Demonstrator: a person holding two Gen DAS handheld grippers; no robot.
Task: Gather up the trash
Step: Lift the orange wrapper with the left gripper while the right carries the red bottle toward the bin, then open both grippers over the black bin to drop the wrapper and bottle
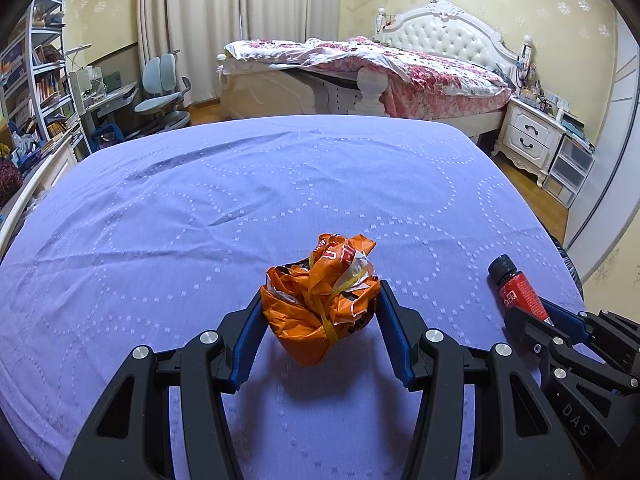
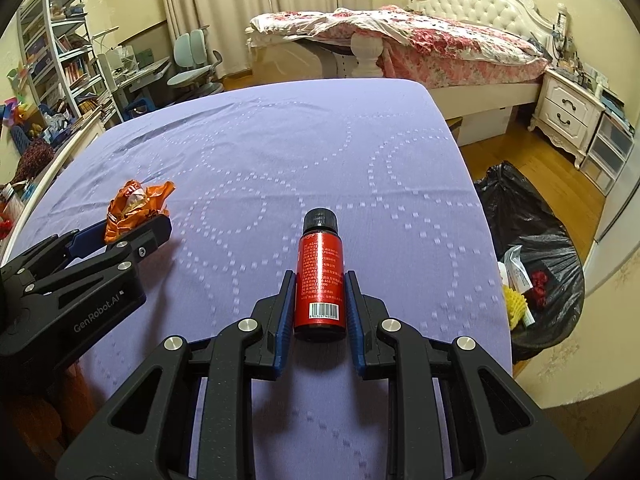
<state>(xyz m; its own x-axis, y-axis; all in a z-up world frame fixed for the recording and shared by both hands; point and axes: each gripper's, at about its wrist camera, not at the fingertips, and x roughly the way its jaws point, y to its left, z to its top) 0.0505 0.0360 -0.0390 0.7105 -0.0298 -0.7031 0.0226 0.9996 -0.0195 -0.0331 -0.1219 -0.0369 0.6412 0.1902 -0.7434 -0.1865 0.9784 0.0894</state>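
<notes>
Both grippers loaded over the purple bed [image 1: 200, 200].
Left gripper [image 1: 320, 312] pinches an orange wrapper [image 1: 320, 300]; right gripper [image 2: 320, 304] clamps a red bottle [image 2: 320, 272] (black-capped), nearer the bed's edge.

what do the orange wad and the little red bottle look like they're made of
Orange wrapper wad: thin glossy plastic film, sharply creased, silvery lining showing.
Red bottle: probably dark glass or plastic under a shiny, metallic-looking red label; ribbed black cap looks plastic.

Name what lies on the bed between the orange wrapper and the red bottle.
Nothing: only bare purple sheet lies between the wrapper and the bottle, as the right wrist view shows.
</notes>
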